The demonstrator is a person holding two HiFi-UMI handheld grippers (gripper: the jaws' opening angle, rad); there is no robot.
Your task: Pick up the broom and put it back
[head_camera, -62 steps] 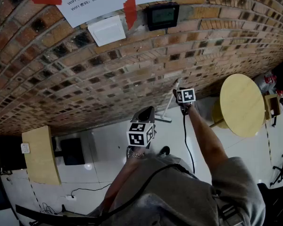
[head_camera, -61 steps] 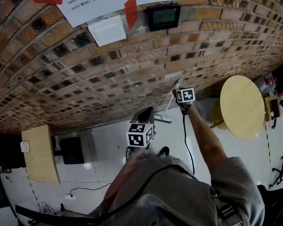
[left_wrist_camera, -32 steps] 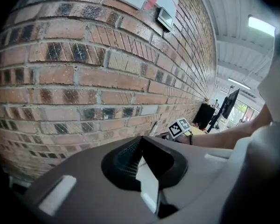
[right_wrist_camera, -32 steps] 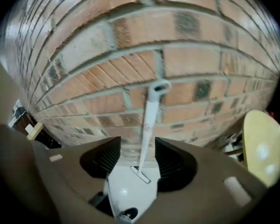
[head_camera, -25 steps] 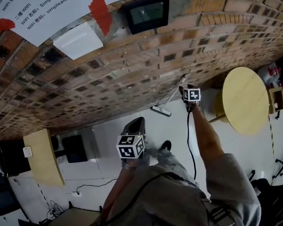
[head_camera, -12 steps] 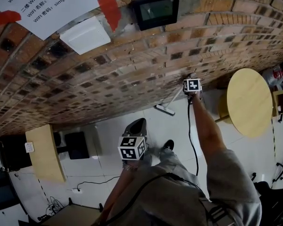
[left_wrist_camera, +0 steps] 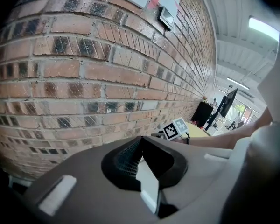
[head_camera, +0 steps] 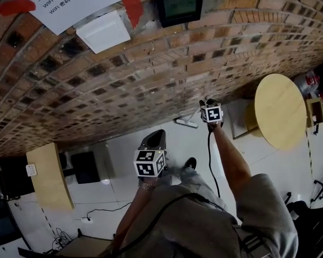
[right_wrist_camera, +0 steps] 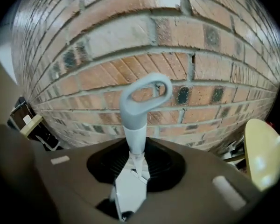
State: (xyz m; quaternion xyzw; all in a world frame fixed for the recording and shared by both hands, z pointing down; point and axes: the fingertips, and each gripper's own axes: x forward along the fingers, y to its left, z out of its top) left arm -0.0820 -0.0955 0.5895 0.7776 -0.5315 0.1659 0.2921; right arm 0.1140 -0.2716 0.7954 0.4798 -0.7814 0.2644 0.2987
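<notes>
Brick wall (head_camera: 151, 79) fills the background above a white floor (head_camera: 177, 155). By the wall, the right gripper (right_wrist_camera: 133, 161) has just been closing its fingers and pinches the broom (right_wrist_camera: 135, 120) below its grey looped handle end. The broom's head sits low by the wall's foot. Well apart, the left gripper (left_wrist_camera: 140, 141) hangs with its fingers pressed together, empty.

one broom (right_wrist_camera: 133, 125), two claws (left_wrist_camera: 139, 143) (right_wrist_camera: 136, 153), one round table (head_camera: 280, 112), one screen (head_camera: 178, 7)
</notes>
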